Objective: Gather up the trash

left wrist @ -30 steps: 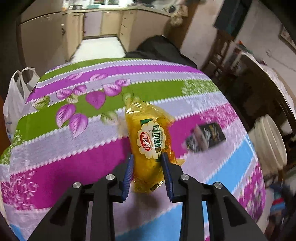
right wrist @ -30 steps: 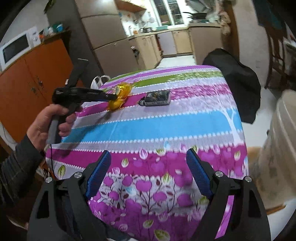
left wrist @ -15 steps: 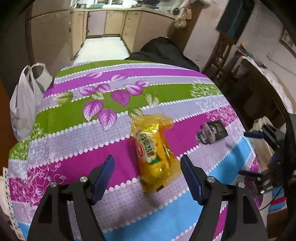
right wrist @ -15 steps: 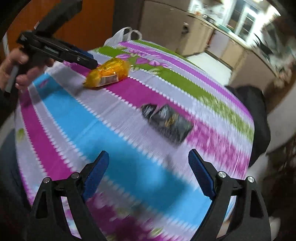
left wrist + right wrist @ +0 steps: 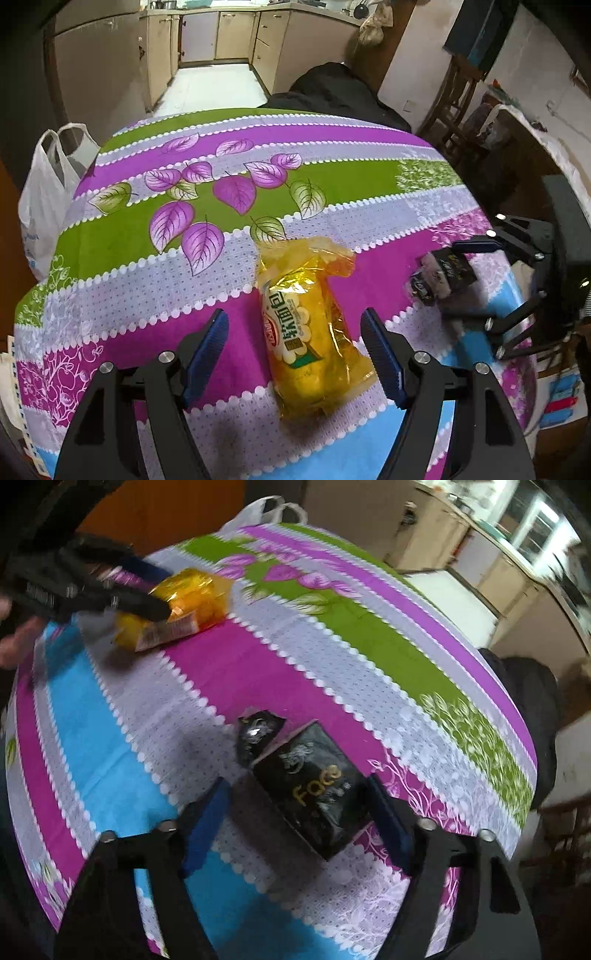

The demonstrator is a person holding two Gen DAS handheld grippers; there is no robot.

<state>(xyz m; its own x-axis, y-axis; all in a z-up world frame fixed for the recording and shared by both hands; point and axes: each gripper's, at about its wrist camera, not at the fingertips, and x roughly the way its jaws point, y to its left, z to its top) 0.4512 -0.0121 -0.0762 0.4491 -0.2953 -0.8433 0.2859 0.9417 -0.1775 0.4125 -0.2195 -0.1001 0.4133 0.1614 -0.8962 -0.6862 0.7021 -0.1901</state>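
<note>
The left claw point(image 5: 295, 347) is spread wide, its 2 blue-padded fingers standing on either side of a yellow snack wrapper point(image 5: 310, 332) without touching it. The wrapper lies flat on the bench point(image 5: 122, 236), which is covered by a striped cloth of purple, green, lilac and blue with leaf prints; the wrapper rests mostly on a magenta stripe, its crumpled clear end pointing away from the claw. The right claw point(image 5: 295, 827) is also spread, and a black packet point(image 5: 314, 794) with gold lettering sits between its 2 fingers; the right finger is just beside the packet's edge, though blur hides whether they touch. A smaller crumpled black piece point(image 5: 256, 736) lies against the packet's far end. In the left wrist view, that same packet appears at the bench's right side, well apart from the yellow wrapper. A white plastic bag point(image 5: 44, 206) hangs beside the bench's left edge.
</note>
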